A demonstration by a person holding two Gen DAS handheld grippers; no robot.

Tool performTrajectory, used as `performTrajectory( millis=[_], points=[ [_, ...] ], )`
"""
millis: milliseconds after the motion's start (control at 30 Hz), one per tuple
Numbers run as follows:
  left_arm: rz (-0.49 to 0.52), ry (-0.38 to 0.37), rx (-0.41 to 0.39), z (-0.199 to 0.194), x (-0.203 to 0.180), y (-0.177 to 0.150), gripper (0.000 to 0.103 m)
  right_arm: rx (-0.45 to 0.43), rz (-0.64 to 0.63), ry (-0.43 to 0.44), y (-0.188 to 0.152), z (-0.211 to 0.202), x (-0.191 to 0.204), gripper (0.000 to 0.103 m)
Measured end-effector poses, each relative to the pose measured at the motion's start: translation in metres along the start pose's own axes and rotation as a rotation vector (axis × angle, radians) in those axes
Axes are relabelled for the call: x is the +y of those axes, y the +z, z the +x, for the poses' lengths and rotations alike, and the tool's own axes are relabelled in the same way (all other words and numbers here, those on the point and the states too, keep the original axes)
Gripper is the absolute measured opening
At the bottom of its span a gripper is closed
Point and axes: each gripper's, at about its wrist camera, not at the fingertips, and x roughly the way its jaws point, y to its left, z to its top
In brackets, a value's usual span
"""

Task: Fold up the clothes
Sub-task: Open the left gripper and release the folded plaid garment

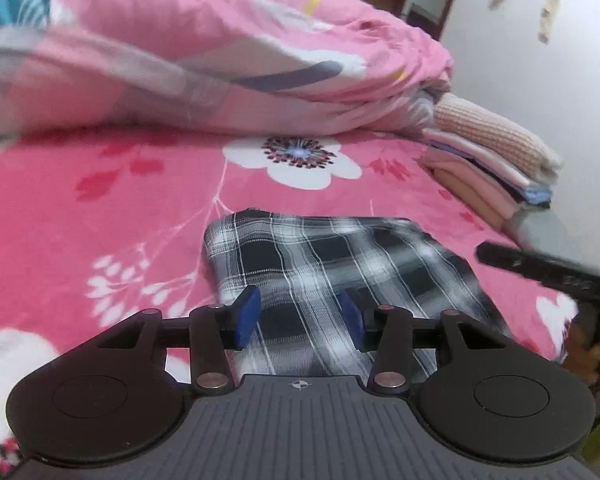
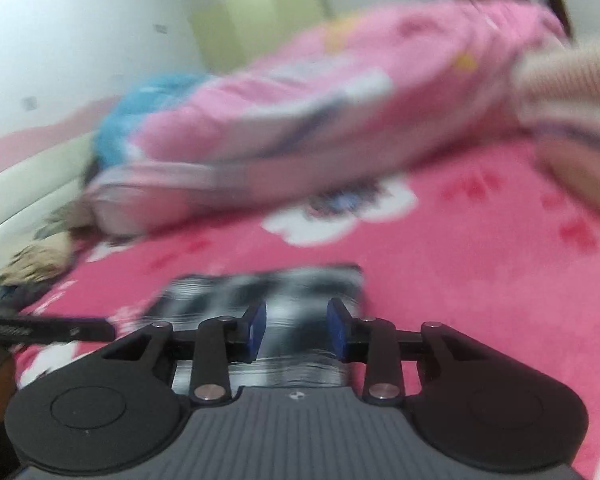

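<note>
A black-and-white plaid garment [image 1: 340, 268] lies folded into a rectangle on the pink flowered bedsheet [image 1: 100, 208]. My left gripper [image 1: 300, 318] hovers open over its near edge, blue pads apart with plaid cloth showing between them. In the right wrist view the same plaid garment [image 2: 268, 288] is blurred by motion, and my right gripper [image 2: 296, 330] is open above its near part. A black part of the right gripper [image 1: 540, 270] reaches in from the right edge of the left wrist view. Neither gripper holds anything.
A bulky pink quilt [image 1: 240, 52] lies across the back of the bed. A stack of folded clothes [image 1: 496, 164] sits at the back right near the white wall. Loose brownish clothes [image 2: 36, 260] lie at the left bed edge in the right wrist view.
</note>
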Motion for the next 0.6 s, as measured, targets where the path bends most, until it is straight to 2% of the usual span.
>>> performTrajectory(
  millis=[100, 200, 267, 333, 433, 533, 600],
  points=[
    [0.004, -0.007, 0.045, -0.004, -0.006, -0.014, 0.046, 0.006, -0.034, 0.013, -0.017, -0.013, 0.011, 0.036],
    [0.037, 0.016, 0.101, 0.005, -0.015, -0.032, 0.046, 0.012, -0.068, 0.026, -0.034, -0.025, 0.022, 0.036],
    [0.08, 0.049, 0.091, 0.005, -0.022, -0.038, 0.046, 0.016, -0.091, 0.035, -0.045, -0.033, 0.03, 0.035],
    [0.11, 0.063, 0.08, 0.002, -0.026, -0.038, 0.046, 0.001, -0.082, 0.035, -0.041, -0.042, 0.036, 0.035],
    [0.112, 0.06, 0.065, -0.004, -0.028, -0.037, 0.047, -0.068, -0.106, 0.049, -0.036, -0.057, 0.046, 0.036],
    [0.104, 0.073, 0.075, -0.001, -0.029, -0.04, 0.051, -0.083, -0.119, 0.021, -0.042, -0.063, 0.05, 0.036],
    [0.099, 0.081, 0.082, 0.001, -0.03, -0.042, 0.055, -0.034, -0.124, -0.035, -0.051, -0.053, 0.049, 0.036]
  ],
)
